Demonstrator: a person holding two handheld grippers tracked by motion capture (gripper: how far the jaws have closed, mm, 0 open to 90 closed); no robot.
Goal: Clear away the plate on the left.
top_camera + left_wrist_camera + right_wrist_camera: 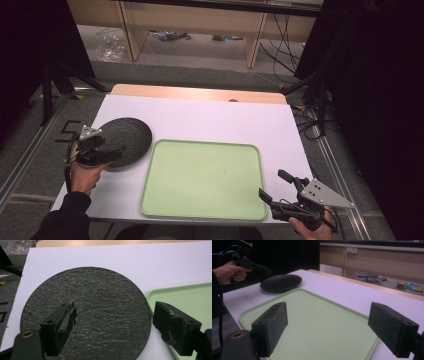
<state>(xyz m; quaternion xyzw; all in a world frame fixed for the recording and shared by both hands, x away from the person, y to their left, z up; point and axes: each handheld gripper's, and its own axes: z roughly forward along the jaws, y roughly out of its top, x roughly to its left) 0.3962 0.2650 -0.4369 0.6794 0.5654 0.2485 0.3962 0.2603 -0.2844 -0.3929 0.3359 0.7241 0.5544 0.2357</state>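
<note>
A dark, rough-surfaced round plate [127, 136] lies on the white table at the left, just off the upper left corner of a pale green tray [205, 144]. My left gripper [112, 153] hovers over the plate's near edge. In the left gripper view its jaws stand wide apart above the plate [100, 297], so the left gripper [115, 308] is open and holds nothing. My right gripper [270, 183] is at the tray's front right corner, open and empty. In the right gripper view, the right gripper [329, 308] looks across the bare tray [317, 322] toward the plate [280, 282].
The white tabletop [215, 117] has a wooden strip along its far edge [200, 93]. Beyond it are wooden shelving, cables and black stands on the floor. The hand with the left gripper [259, 267] appears far left in the right gripper view.
</note>
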